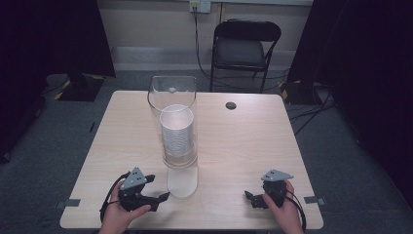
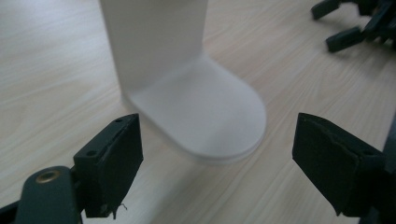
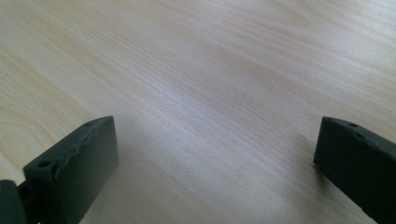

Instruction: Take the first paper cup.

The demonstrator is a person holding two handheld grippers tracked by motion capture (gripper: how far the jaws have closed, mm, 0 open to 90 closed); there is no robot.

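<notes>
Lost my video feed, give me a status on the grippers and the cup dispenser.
Left gripper open, empty, beside dispenser base. Right gripper open, empty, over bare table. Cup stack in dispenser. Nothing in the way.

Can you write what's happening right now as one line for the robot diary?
left gripper: open, facing cup holder base | right gripper: open, over bare table | cup stack: inside clear tube, untouched

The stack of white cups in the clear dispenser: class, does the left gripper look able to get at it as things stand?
Probably not from the side: the stack of white cups sits inside the clear dispenser, whose wall encloses it. The left gripper, jaws open, faces only the dispenser's flat base.
</notes>
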